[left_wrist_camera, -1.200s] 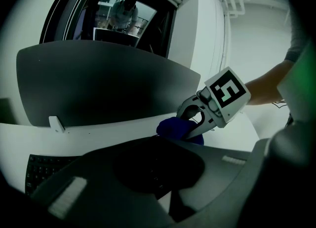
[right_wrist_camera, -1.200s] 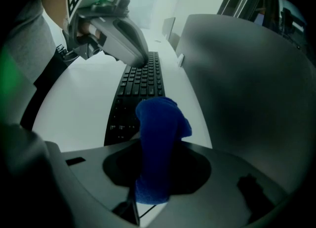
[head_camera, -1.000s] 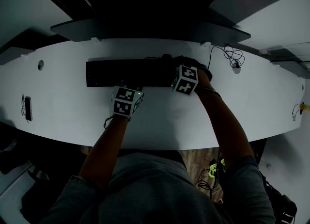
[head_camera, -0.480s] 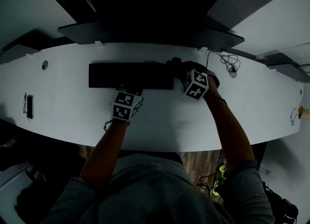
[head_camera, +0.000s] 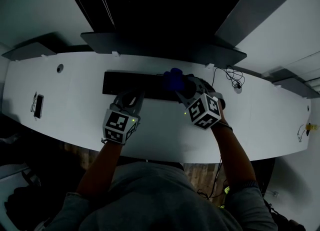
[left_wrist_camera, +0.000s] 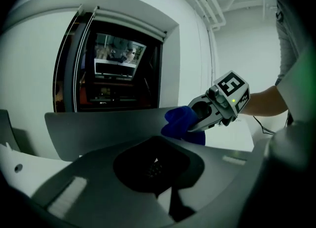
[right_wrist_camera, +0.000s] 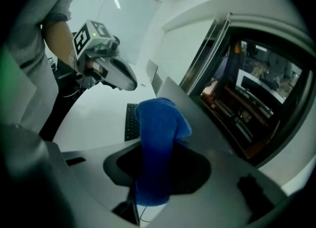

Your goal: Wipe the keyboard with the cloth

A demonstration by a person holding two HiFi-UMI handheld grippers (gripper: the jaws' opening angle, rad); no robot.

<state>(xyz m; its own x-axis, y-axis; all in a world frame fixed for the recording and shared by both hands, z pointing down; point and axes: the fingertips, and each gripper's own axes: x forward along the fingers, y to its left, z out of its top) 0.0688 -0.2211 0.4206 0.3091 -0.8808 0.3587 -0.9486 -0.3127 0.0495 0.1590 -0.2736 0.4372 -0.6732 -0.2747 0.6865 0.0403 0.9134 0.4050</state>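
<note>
So from the head view, far left of the keyboard [head_camera: 130, 82] there's a small dark phone-looking thing [head_camera: 38, 106] lying on the white desk [head_camera: 75, 100], well away from everything else. Next comes the left gripper [head_camera: 131, 97], sitting at the keyboard's near edge around the middle. Its own view shows the jaws together with nothing in them, and the right gripper view agrees, since from there the claw looks like one closed point. The blue cloth [head_camera: 172, 77] is over the keyboard's right end, pinched in the right gripper [head_camera: 181, 87]. That gripper's own view shows the jaws clamped on it, with the cloth hanging down in a fold and a strip of keys behind. The head view can't tell you if the cloth actually touches the keys, and the left gripper view hides the cloth's bottom edge, so no idea. Right of the keyboard there's a thin looped black cable [head_camera: 234, 81], which only shows in the head view.
</note>
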